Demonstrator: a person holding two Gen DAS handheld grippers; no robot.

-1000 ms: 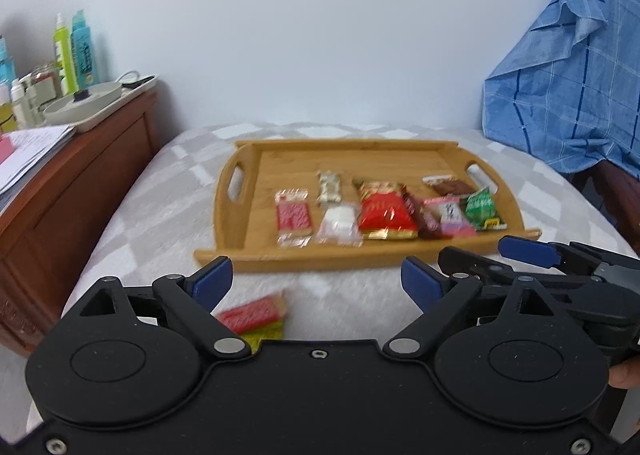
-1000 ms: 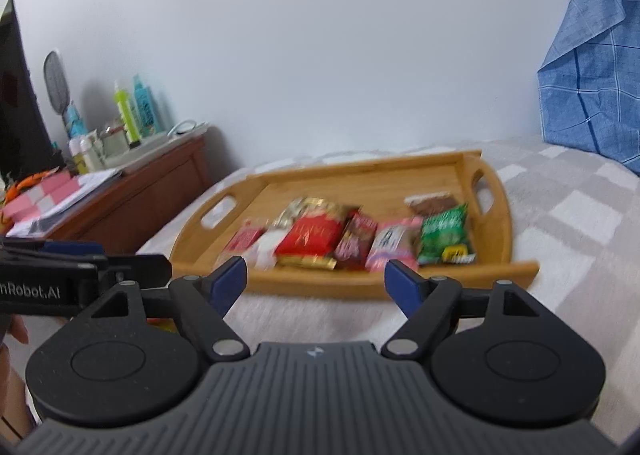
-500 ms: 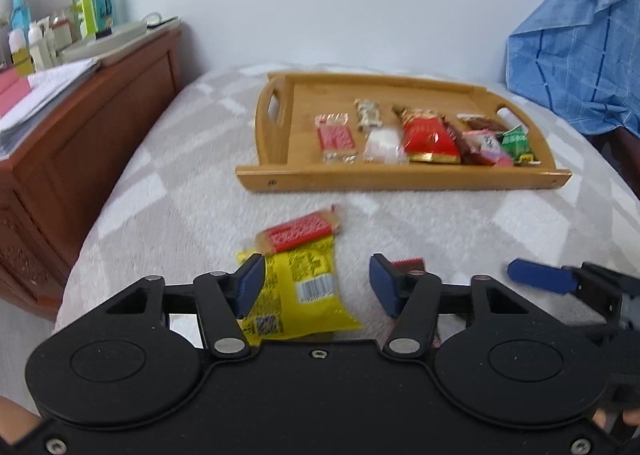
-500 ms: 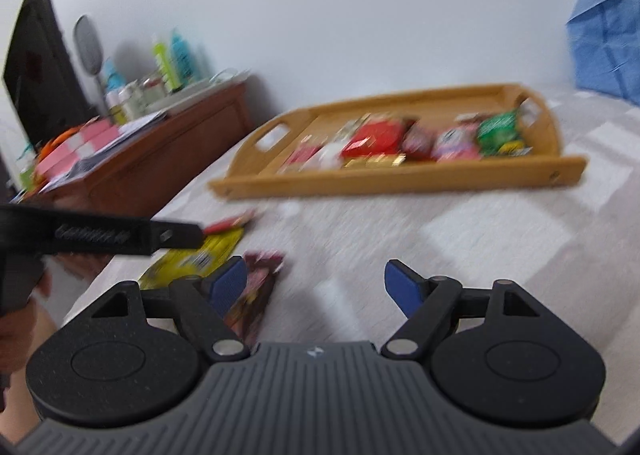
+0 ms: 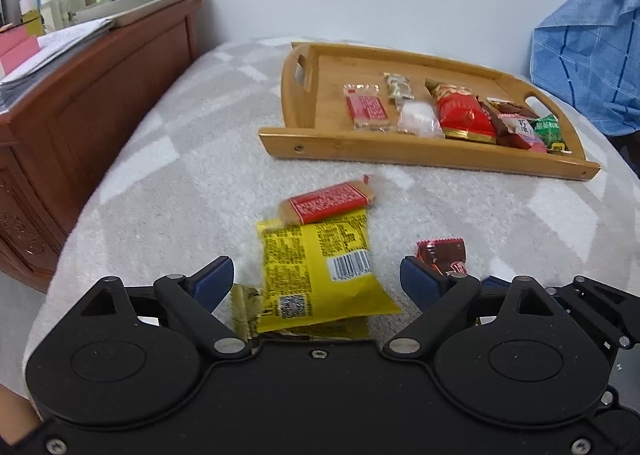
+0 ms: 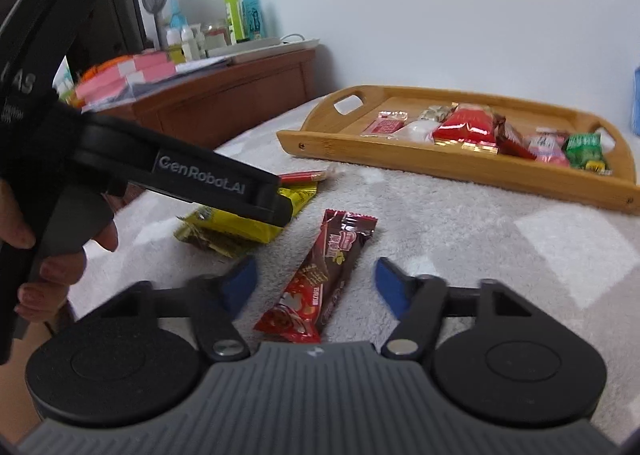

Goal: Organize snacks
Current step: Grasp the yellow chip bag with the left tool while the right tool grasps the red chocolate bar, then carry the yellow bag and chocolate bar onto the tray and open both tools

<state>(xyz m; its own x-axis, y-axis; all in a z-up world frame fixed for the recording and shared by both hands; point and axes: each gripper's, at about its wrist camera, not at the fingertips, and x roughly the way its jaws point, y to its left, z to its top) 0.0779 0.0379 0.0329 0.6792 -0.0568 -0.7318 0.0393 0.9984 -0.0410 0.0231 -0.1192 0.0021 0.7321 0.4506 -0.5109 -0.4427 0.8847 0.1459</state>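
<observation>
— While both tongs hang low over the bed (image 5: pixel 168 175), where do the loose snacks lie?

— On the grey checked blanket, short of the wooden tray (image 5: pixel 420 159). The yellow packet (image 5: pixel 320 271) lies flat, with the red wafer bar (image 5: pixel 328 203) resting on its far edge. The dark chocolate bar (image 6: pixel 324 279) lies a little to the right of them, apart from both.

— And the left tongs (image 5: pixel 316 283)?

— They have just been opening and stand wide. The yellow packet lies between the blue pads (image 5: pixel 212 279), but neither pad presses on it. Nothing is held.

— The right tongs (image 6: pixel 316 283)?

— Their jaws have just been closing, yet a clear gap remains on each side. The chocolate bar lies lengthwise between the pads (image 6: pixel 388 283), untouched as far as the right wrist view shows.

— What sits in the tray?

— A row of snacks along the near wall: a red biscuit pack (image 5: pixel 366 111), a white sweet (image 5: pixel 418 119), a red bag (image 5: pixel 464 115), a pink pack (image 5: pixel 520 131) and a green pack (image 5: pixel 550 131).

— Is a person visible?

— A hand (image 6: pixel 52 251) grips the handle of the left tongs.
</observation>
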